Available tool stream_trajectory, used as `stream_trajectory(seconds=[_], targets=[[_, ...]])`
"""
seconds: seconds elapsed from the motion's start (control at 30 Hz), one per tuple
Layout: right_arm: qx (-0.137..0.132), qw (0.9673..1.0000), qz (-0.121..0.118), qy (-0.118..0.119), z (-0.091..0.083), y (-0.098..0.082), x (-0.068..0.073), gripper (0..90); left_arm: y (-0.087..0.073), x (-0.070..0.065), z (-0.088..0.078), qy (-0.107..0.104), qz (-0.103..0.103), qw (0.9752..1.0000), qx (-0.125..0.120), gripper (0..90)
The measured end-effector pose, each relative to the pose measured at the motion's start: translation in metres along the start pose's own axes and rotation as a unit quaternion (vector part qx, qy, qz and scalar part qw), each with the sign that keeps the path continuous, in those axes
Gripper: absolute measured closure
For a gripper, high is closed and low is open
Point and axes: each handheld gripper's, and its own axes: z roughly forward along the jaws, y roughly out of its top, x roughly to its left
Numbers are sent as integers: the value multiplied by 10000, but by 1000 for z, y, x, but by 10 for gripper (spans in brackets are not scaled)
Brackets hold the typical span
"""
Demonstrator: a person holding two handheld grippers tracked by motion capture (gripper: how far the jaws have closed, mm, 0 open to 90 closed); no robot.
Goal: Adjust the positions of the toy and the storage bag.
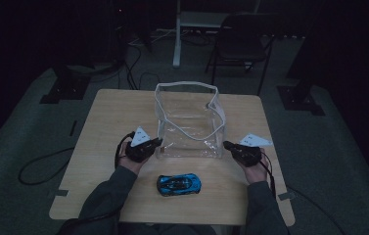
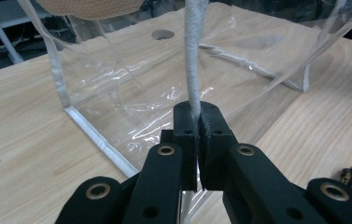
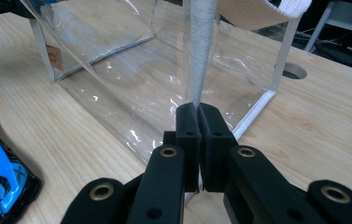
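A clear plastic bag [image 1: 189, 122] stands upright in the middle of the wooden table [image 1: 103, 127], its mouth open at the top and its edges bound in white fabric trim; the walls are see-through, creased and glossy, and the table grain shows through them. In the left gripper view the bag [image 2: 131, 88] has a white trimmed edge running up from between the black jaws, and a round hole in the table shows through the plastic. The left gripper [image 1: 156, 143] sits at the bag's lower left corner, its jaws pressed together on that white edge strip, with the person's left hand [image 1: 133, 159] behind it and the forearm coming in from the bottom, angled inward. The right gripper [image 1: 227, 145] mirrors it at the bag's lower right corner; in the right gripper view its jaws are likewise clamped tight on the white edge of the bag [image 3: 131, 84], which rises straight up from the pads. The right hand [image 1: 254, 171] holds its gripper low, near the table top, pointing inward towards the bag. A blue toy car [image 1: 178, 184] lies on the table just in front of the bag, between the two forearms, apart from both grippers
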Motion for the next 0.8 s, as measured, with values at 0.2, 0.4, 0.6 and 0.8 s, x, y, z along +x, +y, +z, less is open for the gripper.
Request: stream_trajectory(seconds=[0.2, 0.4, 0.6, 0.8], targets=[[-18, 10000, -42, 78, -2, -1, 6, 878, -5, -2, -10, -17, -29, 10000, -15, 874], [63, 9998, -100, 126, -3, -5, 10, 886, -8, -2, -15, -25, -35, 10000, -10, 872], [29, 10000, -23, 55, -6, -8, 8, 764, -8, -4, -20, -156, -3, 9998, 80, 618], [32, 9999, -144, 43, -19, -6, 17, 631, -24, -1, -40, -168, -213, 9996, 110, 468]])
